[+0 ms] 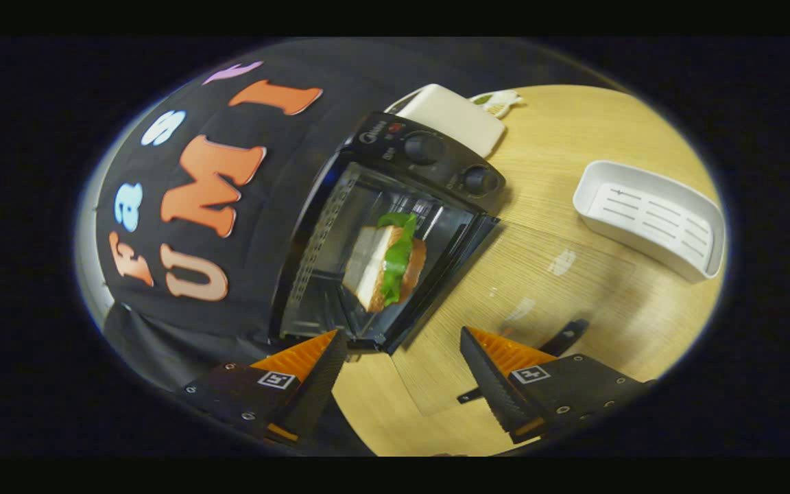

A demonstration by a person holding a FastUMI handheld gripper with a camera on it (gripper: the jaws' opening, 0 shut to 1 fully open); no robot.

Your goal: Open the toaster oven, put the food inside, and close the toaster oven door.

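The black toaster oven stands open on the wooden table, tilted in my rolled view. A sandwich with white bread, a green leaf and a brown layer rests inside its cavity. The glass door hangs folded down over the table, and its black handle lies just beyond my right finger. My gripper is open, with nothing between its fingers. It hovers in front of the oven mouth, beside the lowered door.
A white slotted tray sits on the table past the door. A white boxy object and a small white-green item lie behind the oven. The black booth cloth hangs by the oven's far side.
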